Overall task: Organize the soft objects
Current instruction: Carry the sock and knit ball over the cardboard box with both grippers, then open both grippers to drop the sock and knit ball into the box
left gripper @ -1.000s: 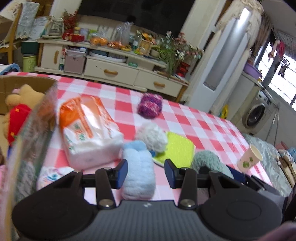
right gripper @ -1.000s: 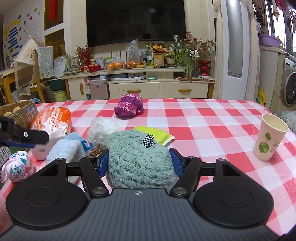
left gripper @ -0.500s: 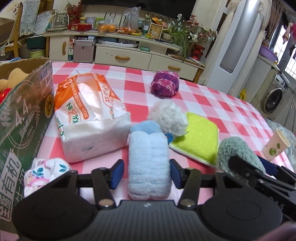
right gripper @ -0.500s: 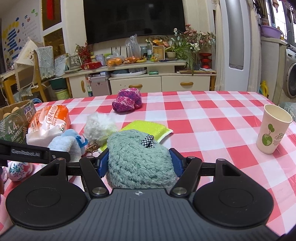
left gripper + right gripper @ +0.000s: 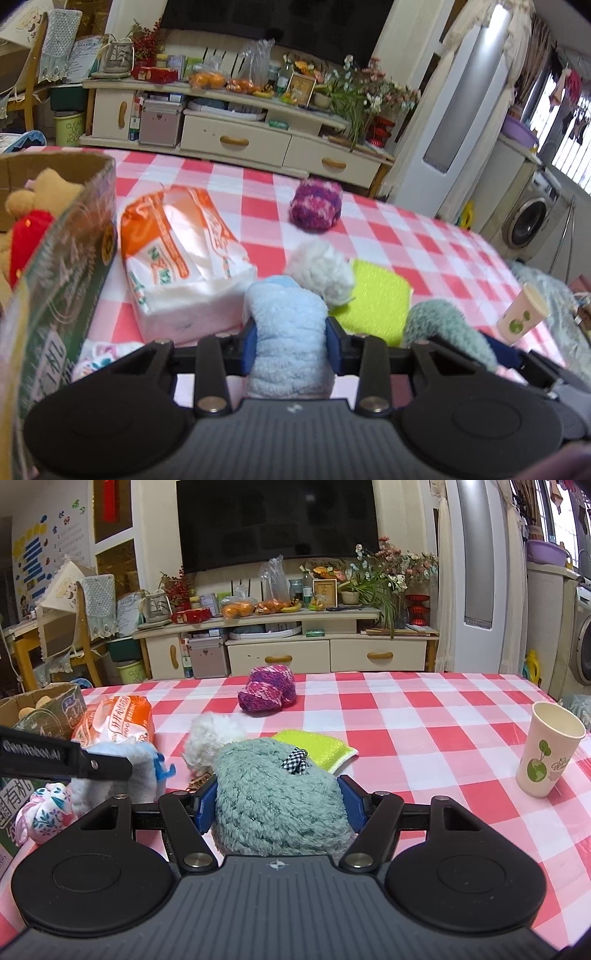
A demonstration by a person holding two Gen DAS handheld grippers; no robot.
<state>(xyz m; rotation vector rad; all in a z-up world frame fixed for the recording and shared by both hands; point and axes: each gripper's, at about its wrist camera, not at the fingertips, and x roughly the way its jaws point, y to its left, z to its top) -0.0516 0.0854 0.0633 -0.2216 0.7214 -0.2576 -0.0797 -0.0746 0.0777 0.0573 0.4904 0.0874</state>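
My left gripper [image 5: 291, 343] is shut on a light blue fluffy soft toy [image 5: 288, 332], which also shows in the right wrist view [image 5: 122, 768]. My right gripper [image 5: 277, 805] is shut on a teal fluffy hat [image 5: 277, 797] with a checked bow; it also shows in the left wrist view [image 5: 443, 325]. A white pompom [image 5: 319, 267], a yellow-green sponge cloth [image 5: 373, 299] and a purple knitted ball [image 5: 314, 208] lie on the checked tablecloth. A cardboard box [image 5: 55, 258] at the left holds a plush bear [image 5: 26, 218].
An orange-and-white tissue pack [image 5: 181, 254] lies beside the box. A floral fabric ball [image 5: 44, 808] lies by the box's near corner. A paper cup [image 5: 550, 753] stands at the right of the table. A TV cabinet [image 5: 288, 646] stands behind the table.
My left gripper has moved forward over the light blue toy and shut on it. My right gripper still holds the teal hat and has barely moved.
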